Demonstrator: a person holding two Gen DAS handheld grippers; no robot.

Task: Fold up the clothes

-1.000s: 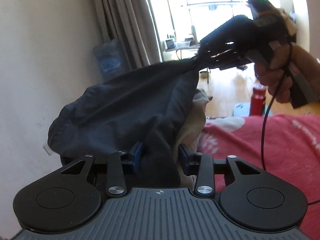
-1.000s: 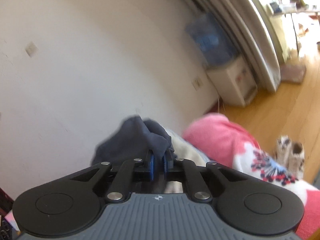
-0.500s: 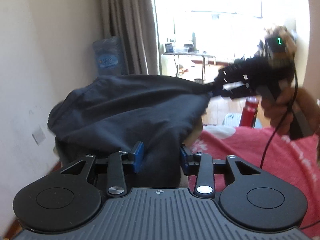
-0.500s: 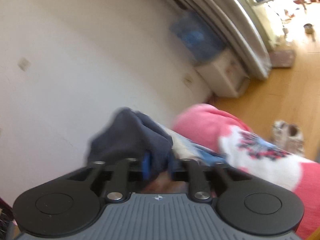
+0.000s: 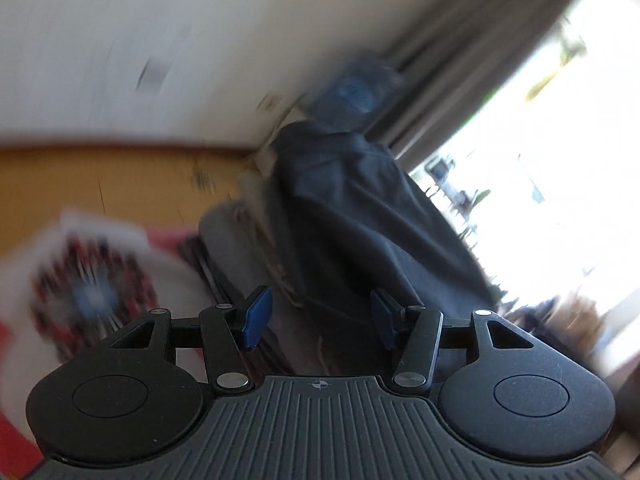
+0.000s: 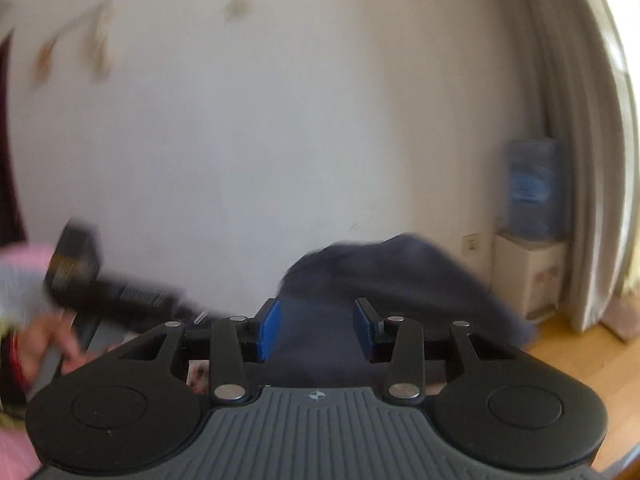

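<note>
A dark navy garment [image 5: 360, 208] lies draped over a heap of other clothes, ahead of my left gripper [image 5: 318, 316], whose blue pads stand wide apart with nothing between them. In the right wrist view the same dark garment [image 6: 400, 276] lies in a mound just beyond my right gripper [image 6: 316, 326], which is open too, its blue pads apart and not pinching the cloth. The left gripper's body and the hand holding it [image 6: 80, 292] show blurred at the left of the right wrist view.
A pink and white patterned blanket [image 5: 92, 280] covers the surface at the left. A grey garment [image 5: 236, 248] lies under the navy one. A water dispenser [image 6: 532, 240] stands by the white wall, next to grey curtains [image 6: 580, 160]. Wooden floor [image 6: 580, 352] lies to the right.
Both grippers have opened and let go of the navy garment, which has dropped onto the heap. Both views have swung and are motion-blurred.
</note>
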